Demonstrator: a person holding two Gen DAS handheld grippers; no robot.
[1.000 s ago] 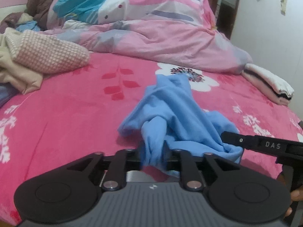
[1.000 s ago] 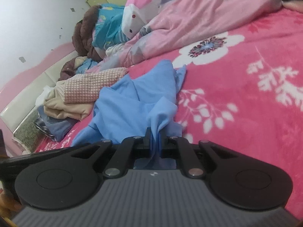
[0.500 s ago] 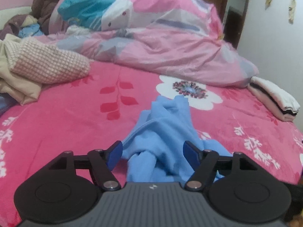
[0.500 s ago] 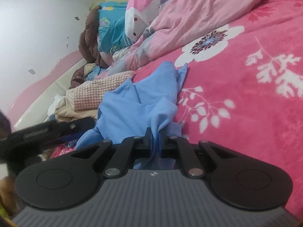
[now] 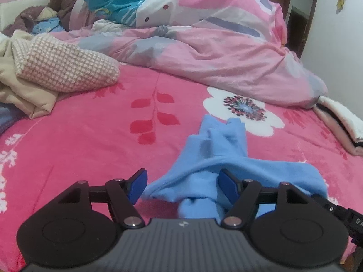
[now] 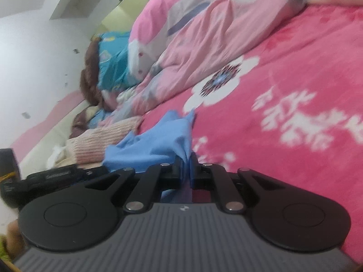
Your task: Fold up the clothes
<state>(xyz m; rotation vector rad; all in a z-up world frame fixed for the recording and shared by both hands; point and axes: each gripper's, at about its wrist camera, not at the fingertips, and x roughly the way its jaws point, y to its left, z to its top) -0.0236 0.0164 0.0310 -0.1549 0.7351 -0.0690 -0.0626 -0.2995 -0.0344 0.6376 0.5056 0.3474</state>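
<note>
A crumpled light-blue garment [image 5: 217, 158] lies on the pink flowered bed cover [image 5: 90, 140]. My left gripper [image 5: 182, 184] is open, its blue pads spread on either side of a bunched fold of the garment, holding nothing. My right gripper [image 6: 186, 161] is shut on an edge of the blue garment [image 6: 158, 142] and lifts it a little off the bed. The right wrist view is tilted and blurred. The left gripper's body shows at the lower left of the right wrist view [image 6: 56, 176].
A heaped pink duvet [image 5: 215, 52] lies across the far side of the bed. A checked pink-and-cream garment pile [image 5: 61, 70] lies at the left. Folded white and pink clothes [image 5: 340, 122] lie at the right edge near the wall.
My left gripper has opened and let go of the blue garment, then drawn back. My right gripper stays shut on the garment and has tilted and moved, pulling the cloth.
</note>
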